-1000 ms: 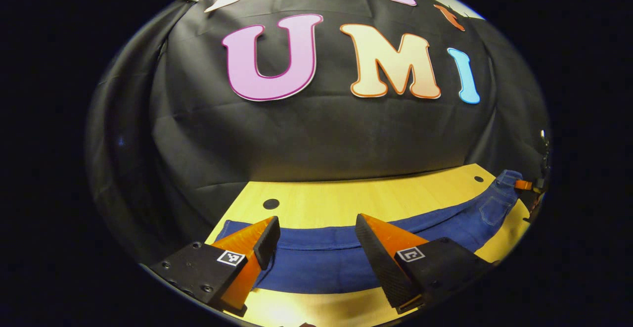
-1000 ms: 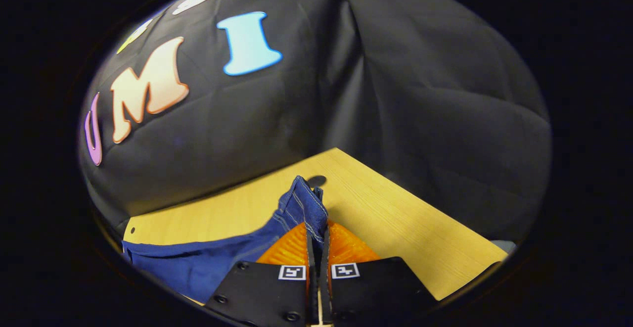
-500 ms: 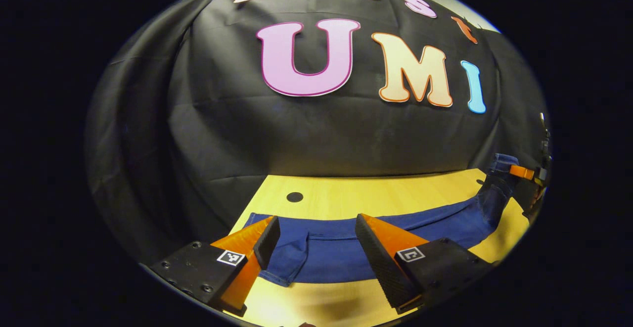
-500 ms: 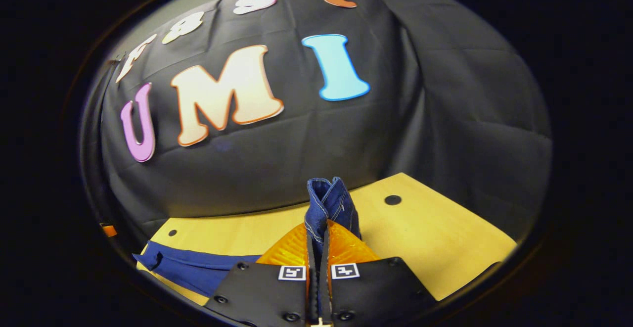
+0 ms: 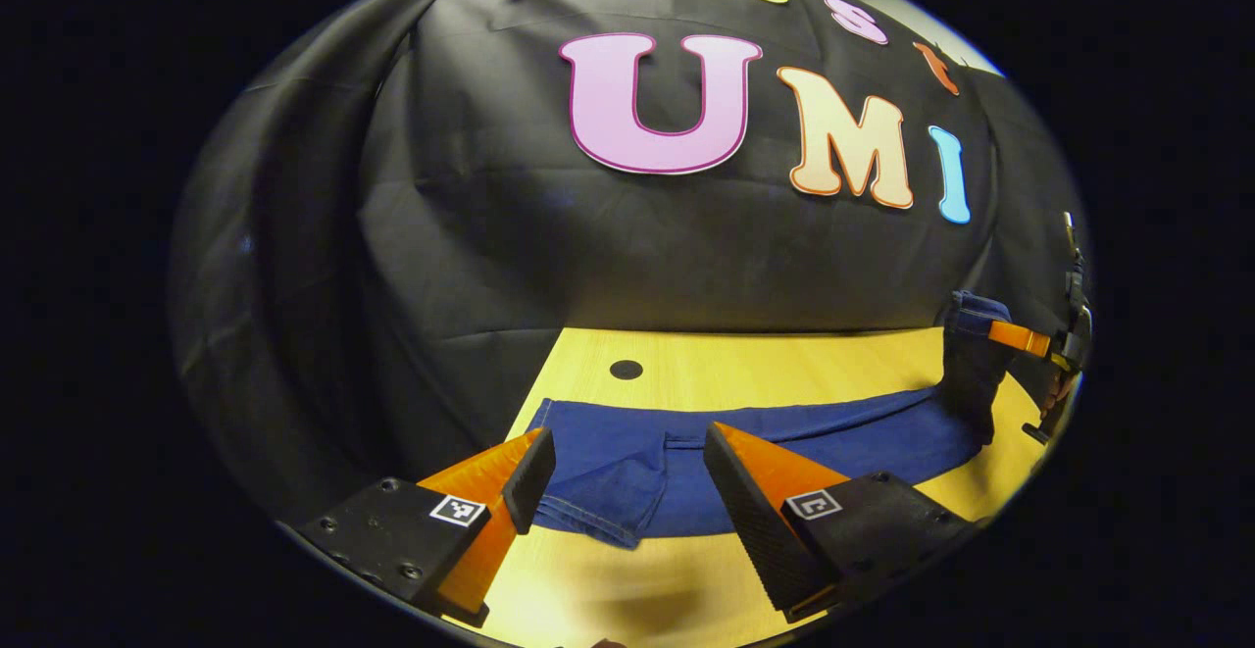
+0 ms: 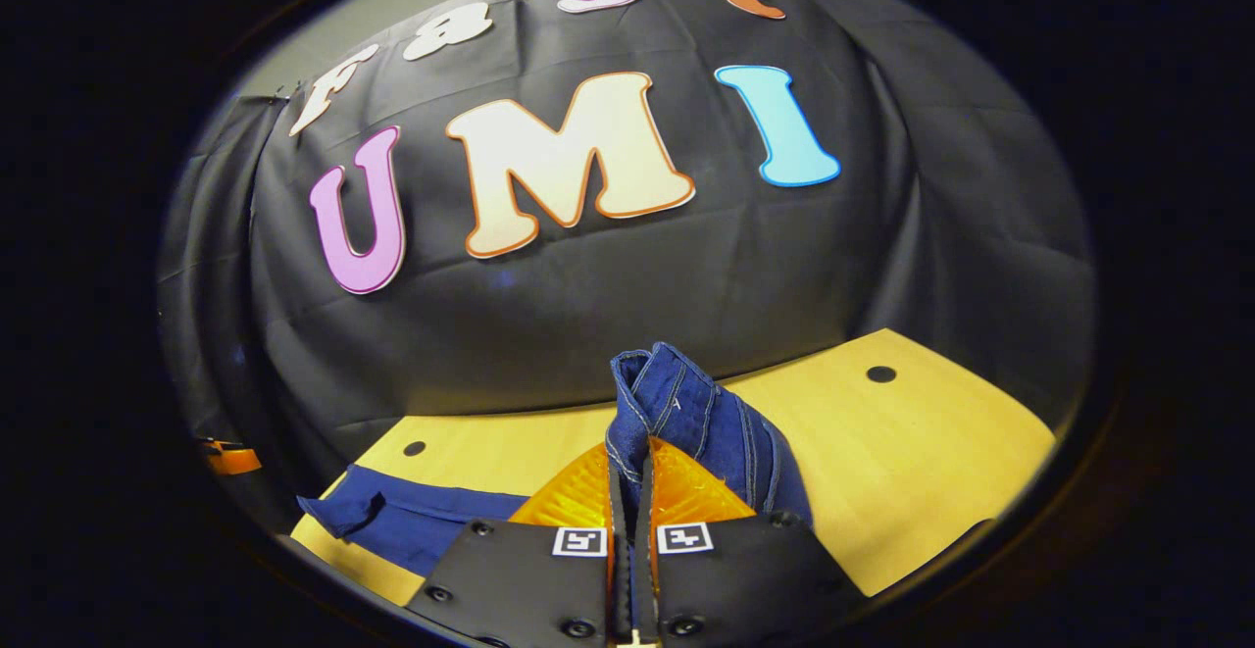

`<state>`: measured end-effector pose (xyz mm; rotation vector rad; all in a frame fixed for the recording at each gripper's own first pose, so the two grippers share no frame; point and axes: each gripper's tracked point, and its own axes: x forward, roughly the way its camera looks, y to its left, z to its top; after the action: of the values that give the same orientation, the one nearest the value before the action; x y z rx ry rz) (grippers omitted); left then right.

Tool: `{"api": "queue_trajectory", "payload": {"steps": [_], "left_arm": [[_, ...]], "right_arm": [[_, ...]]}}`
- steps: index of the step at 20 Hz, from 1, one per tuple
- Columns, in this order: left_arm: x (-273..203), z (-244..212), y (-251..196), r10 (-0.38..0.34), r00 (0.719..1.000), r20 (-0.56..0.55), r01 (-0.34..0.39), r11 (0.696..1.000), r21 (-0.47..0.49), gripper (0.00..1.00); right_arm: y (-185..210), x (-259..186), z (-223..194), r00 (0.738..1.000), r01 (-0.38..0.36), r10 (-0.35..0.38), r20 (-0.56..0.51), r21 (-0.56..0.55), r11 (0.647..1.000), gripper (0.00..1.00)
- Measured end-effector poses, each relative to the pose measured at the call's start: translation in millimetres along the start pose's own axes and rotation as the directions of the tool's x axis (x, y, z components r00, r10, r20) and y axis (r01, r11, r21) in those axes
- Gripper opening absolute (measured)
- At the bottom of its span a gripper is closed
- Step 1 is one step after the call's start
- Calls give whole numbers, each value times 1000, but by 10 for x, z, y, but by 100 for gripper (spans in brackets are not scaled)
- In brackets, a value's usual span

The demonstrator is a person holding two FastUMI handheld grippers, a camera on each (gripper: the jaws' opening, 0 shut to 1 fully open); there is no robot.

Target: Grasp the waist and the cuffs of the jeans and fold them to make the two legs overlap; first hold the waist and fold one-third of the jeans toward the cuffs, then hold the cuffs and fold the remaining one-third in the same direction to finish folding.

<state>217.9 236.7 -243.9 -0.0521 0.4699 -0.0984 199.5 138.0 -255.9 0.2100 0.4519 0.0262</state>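
Light wood counter (image 5: 784, 373) with round dark holes near its back edge, one hole (image 5: 626, 370) just behind the cuff end of the jeans (image 5: 784, 437). Black cloth wall rises right behind the counter on all sides, nothing else standing on it.

Left gripper view: blue jeans lie stretched flat across the counter, left to right. One cuff (image 5: 603, 496) is flopped forward toward the camera, its hem turned at an angle, lying between the left gripper's (image 5: 627, 462) fingers. Far right, the waist end lifts off the counter and hangs from the other gripper's orange finger (image 5: 1020, 337); a bit of the hand holding it shows at the edge.

Right gripper view: close look at the waist (image 6: 677, 413), bunched and standing up out of the right gripper (image 6: 630, 491), stitched seams visible. The rest of the jeans trails down to the left, cuff end (image 6: 358, 516) flat on the counter. An orange bit of the left gripper (image 6: 230, 457) shows at the far left edge.

Left gripper: fingers spread wide, holding nothing, hovering low over the cuff end, pointing toward the back wall.
Right gripper: fingers pressed together on the waist, raised above the counter.
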Motion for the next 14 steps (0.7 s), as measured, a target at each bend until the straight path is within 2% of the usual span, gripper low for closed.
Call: {"api": "queue_trajectory", "payload": {"steps": [7,11,13,14], "left_arm": [[159,-195,382,-26,998,-51,27,1000,13,95],[306,-399,536,-43,994,-97,43,999,4,95],[412,-482,597,-52,992,-117,51,999,-15,95],[457,-543,629,-58,989,-132,55,998,-24,95]], "right_arm": [[528,206,-890,984,-102,107,-145,47,994,4],[576,267,-1457,966,-87,93,-242,35,996,4],[560,287,-1674,951,-86,91,-297,28,996,5],[616,244,-1779,936,-103,115,-332,54,993,5]]}}
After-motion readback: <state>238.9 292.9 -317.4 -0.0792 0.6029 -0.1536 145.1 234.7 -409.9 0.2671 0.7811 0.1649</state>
